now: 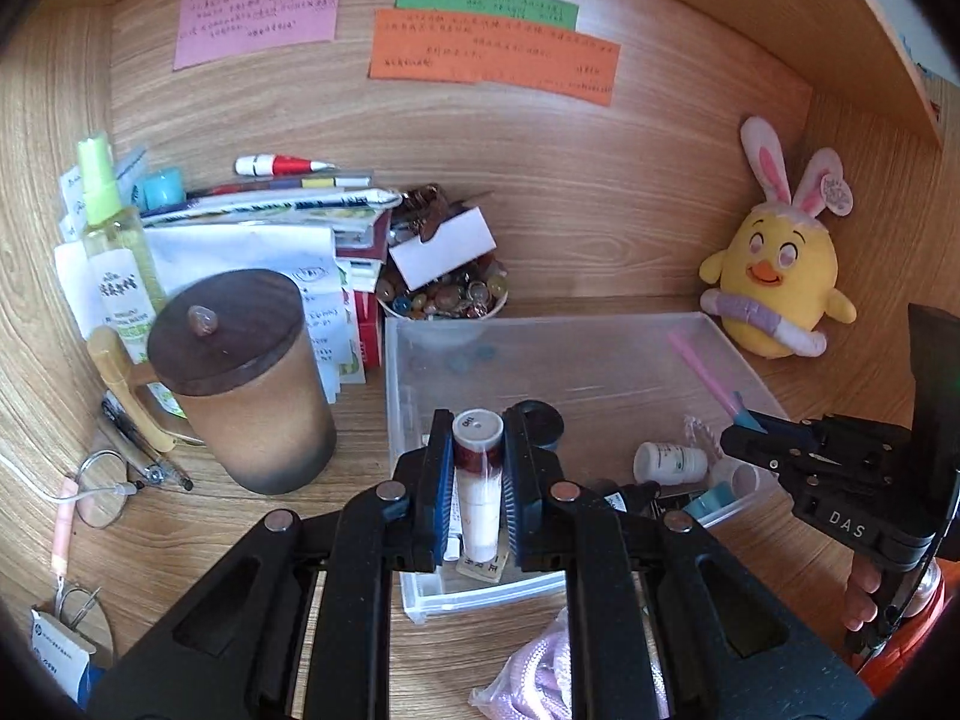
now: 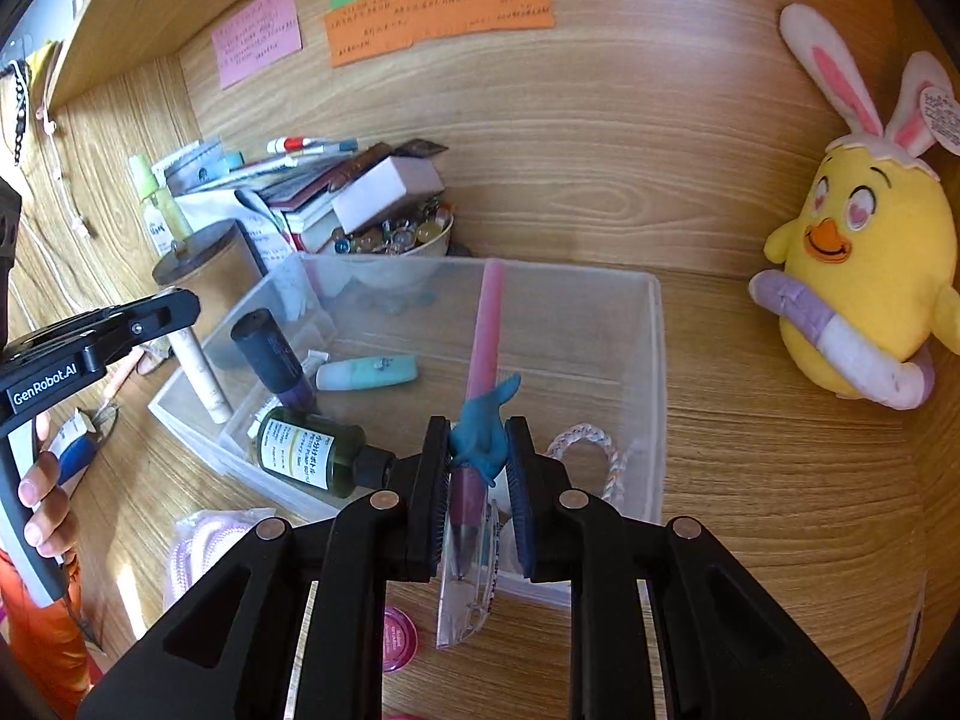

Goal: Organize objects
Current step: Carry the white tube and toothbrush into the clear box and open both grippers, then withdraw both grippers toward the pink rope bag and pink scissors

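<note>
**A:** Left wrist view: what is your left tool (image 1: 477, 468) carrying?

**B:** Its pads are pinched on a slim white cylindrical tube with a dark red band and white cap (image 1: 477, 456), held upright over the near-left corner of the clear plastic storage bin (image 1: 606, 318). The bin stands on the wood-grain desk (image 1: 372, 420).

**A:** Right wrist view: and your right tool (image 2: 477, 480)?

**B:** Pressed onto a long pink pen with a teal figurine on its barrel (image 2: 486, 348). The pen's far end reaches over the bin's interior, above its floor.

**A:** What could go wrong from here?

**B:** The tube stands right over the bin's near wall. Let go there and it may strike the rim and topple outward onto the desk, probably toward the brown lidded ceramic mug (image 1: 252, 384).

**A:** And the pen?

**B:** You grip it near one end, so the long free end may swing as you release. It could clip the dark green pump bottle (image 2: 312, 450) lying in the bin, or land across the rim.

**A:** Anything shared?

**B:** Both tools crowd one bin; they may collide.
</note>
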A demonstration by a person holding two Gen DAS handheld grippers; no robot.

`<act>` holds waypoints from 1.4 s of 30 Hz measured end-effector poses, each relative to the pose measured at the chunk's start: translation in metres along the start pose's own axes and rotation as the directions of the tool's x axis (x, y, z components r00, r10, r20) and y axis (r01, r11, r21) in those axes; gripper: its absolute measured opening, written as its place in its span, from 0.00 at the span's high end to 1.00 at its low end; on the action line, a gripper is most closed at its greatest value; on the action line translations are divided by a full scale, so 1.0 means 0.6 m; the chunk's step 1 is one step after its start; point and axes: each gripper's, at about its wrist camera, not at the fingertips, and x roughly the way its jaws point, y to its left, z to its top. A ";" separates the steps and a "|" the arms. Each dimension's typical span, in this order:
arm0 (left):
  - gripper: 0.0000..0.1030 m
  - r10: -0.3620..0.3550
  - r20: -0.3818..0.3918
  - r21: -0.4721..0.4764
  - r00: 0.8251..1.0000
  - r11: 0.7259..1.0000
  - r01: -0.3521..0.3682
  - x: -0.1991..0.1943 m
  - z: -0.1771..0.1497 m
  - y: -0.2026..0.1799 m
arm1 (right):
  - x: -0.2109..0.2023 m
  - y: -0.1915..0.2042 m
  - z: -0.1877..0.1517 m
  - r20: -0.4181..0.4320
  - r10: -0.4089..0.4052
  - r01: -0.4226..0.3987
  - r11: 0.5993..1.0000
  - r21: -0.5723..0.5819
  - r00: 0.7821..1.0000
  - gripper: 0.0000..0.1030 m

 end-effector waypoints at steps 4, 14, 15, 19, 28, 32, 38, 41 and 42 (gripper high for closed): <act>0.86 0.001 -0.026 0.006 1.000 1.000 0.000 0.010 -0.005 -0.007 | 0.007 0.000 -0.003 -0.015 0.001 -0.001 1.000 -0.001 1.000 0.84; 0.40 0.033 -0.014 0.025 0.999 0.999 -0.033 -0.014 -0.020 -0.027 | -0.017 -0.001 -0.008 -0.004 0.006 -0.006 1.000 0.016 1.000 0.56; 0.35 0.032 -0.007 0.029 0.999 0.999 -0.032 -0.021 -0.022 -0.031 | -0.023 0.001 -0.009 0.002 0.004 -0.004 1.000 0.014 1.000 0.52; 0.12 0.036 0.008 0.040 0.999 0.999 -0.037 -0.042 -0.033 -0.046 | -0.053 0.010 -0.022 0.028 0.002 -0.002 1.000 0.003 1.000 0.41; 0.05 0.007 -0.113 0.078 0.994 0.997 0.002 -0.035 -0.107 -0.089 | -0.094 0.014 -0.095 -0.007 -0.002 0.002 1.000 0.011 1.000 0.26; 0.05 0.036 -0.169 0.118 0.985 0.993 -0.016 -0.018 -0.144 -0.112 | -0.099 0.019 -0.145 -0.075 0.004 -0.003 1.000 0.019 0.997 0.26; 0.05 0.092 -0.195 0.117 0.977 0.991 -0.070 -0.009 -0.183 -0.111 | -0.107 0.048 -0.198 -0.112 0.000 -0.003 1.000 -0.021 0.994 0.20; 0.05 0.108 -0.189 0.114 0.976 0.990 -0.088 -0.019 -0.192 -0.103 | -0.101 0.057 -0.213 -0.129 0.002 -0.007 0.999 -0.034 0.992 0.20; 0.05 0.117 -0.187 0.114 0.975 0.989 -0.096 -0.023 -0.195 -0.100 | -0.098 0.058 -0.216 -0.136 -0.001 -0.003 0.999 -0.036 0.991 0.20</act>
